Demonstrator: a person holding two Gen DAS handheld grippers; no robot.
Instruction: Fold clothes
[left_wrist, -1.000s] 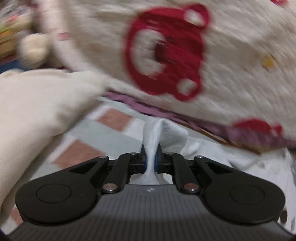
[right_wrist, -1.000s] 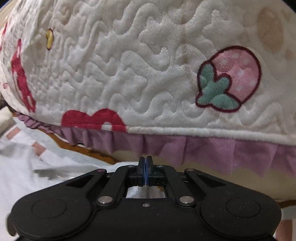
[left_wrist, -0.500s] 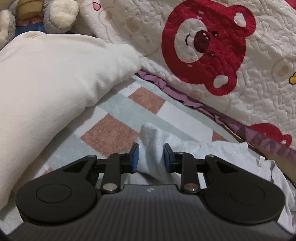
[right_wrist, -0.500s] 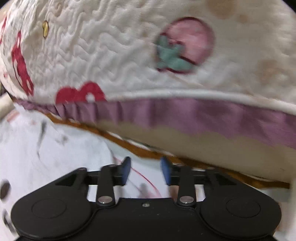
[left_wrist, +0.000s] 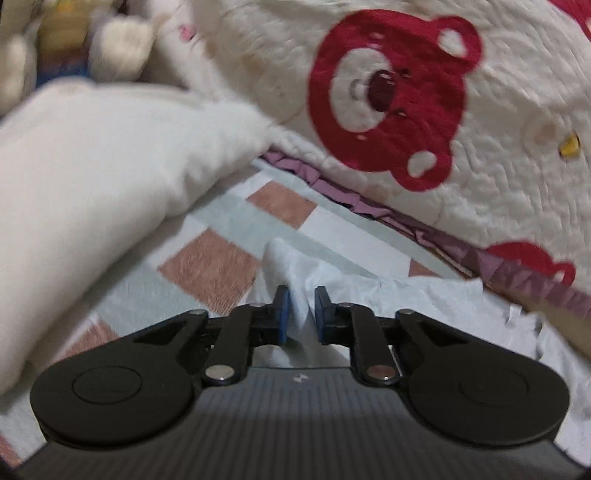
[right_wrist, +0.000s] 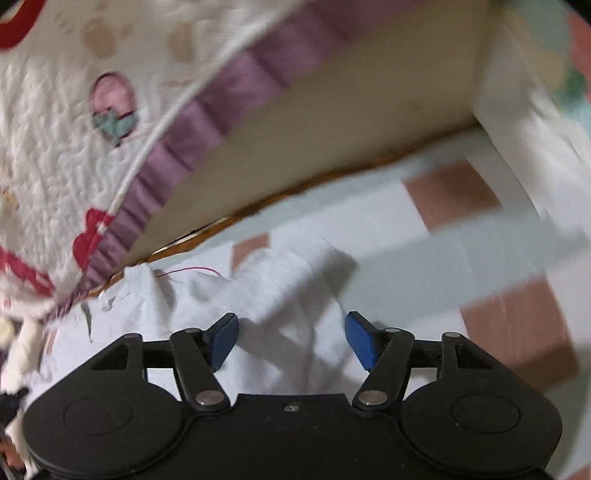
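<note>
The left gripper (left_wrist: 300, 310), a black two-finger tool with blue pads, was released: its jaws stood a little apart, and a raised fold of the white soft cotton garment (left_wrist: 295, 273) stood up between them. I cannot tell if the pads (left_wrist: 282, 314) touched the cloth. The rest of the garment lay flat and wrinkled to the right of this gripper, on the checked bed sheet of pale green, white and brown squares (left_wrist: 207, 266). On the left side, a big cream-coloured pillow (left_wrist: 110, 177) rested on the sheet. At the far side, a thick cream quilted blanket with a red bear face (left_wrist: 388, 96) hung over the bed, and its purple ruffled border (left_wrist: 369, 206) ran along the sheet. In the far left corner some plush toys (left_wrist: 122, 40) were seen, but they were blurred.

The right gripper (right_wrist: 291, 341), the same kind of tool, was also released, with its jaws wide apart and nothing between the blue pads (right_wrist: 223, 339). It hovered above the white garment (right_wrist: 280, 295), which lay spread on the checked sheet (right_wrist: 461, 229) near to the gripper and to its left. A thin red thread (right_wrist: 192, 271) lay at the far edge of the garment. The quilted blanket (right_wrist: 55, 147) and its purple border (right_wrist: 177, 147) were at the far left in this view, which was tilted and blurred.
</note>
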